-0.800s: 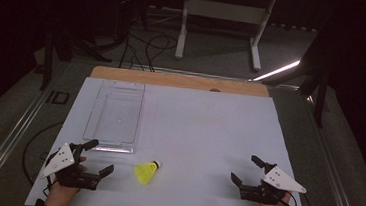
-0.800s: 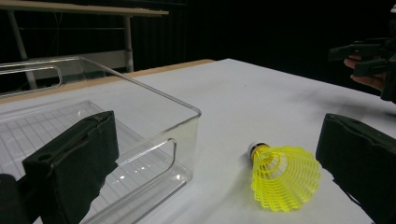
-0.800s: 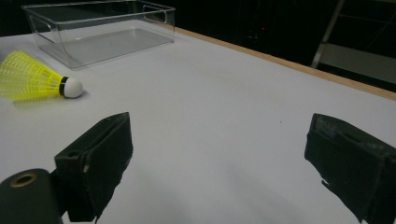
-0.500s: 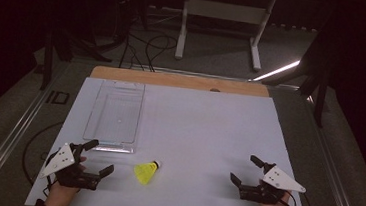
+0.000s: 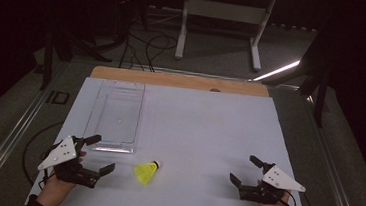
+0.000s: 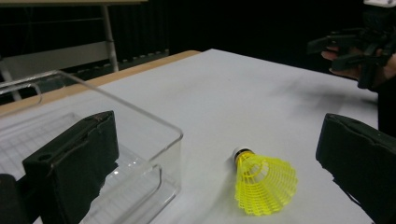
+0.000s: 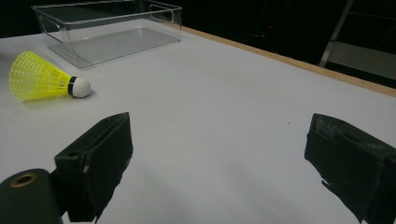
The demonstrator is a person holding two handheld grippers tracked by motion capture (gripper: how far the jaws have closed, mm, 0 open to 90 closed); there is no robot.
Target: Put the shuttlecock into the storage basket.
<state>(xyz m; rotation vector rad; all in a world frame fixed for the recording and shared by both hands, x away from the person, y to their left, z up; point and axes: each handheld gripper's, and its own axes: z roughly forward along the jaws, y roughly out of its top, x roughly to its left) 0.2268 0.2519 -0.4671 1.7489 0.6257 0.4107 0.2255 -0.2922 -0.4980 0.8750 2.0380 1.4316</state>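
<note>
The yellow shuttlecock (image 5: pixel 147 171) lay on its side, white cork tip toward the clear bin (image 5: pixel 116 115). Your left claw (image 5: pixel 97 154) and right claw (image 5: pixel 243 170) both gaped wide, empty.

Each hand carries a black two-jaw tool: the left gripper (image 5: pixel 95 153) and right gripper (image 5: pixel 244 169) both wear a pale grey three-cornered plate dotted with small dark holes. Their jaws are blocky, matte black pads. Dark sleeves cover both wrists.

Lay on its side on the white table (image 6: pixel 243 93), yellow shuttlecock (image 6: pixel 264 183), between wide-open jaws; stood just left, clear plastic box (image 6: pixel 140 140); hovered far right, other gripper (image 6: pixel 355 49).
</note>
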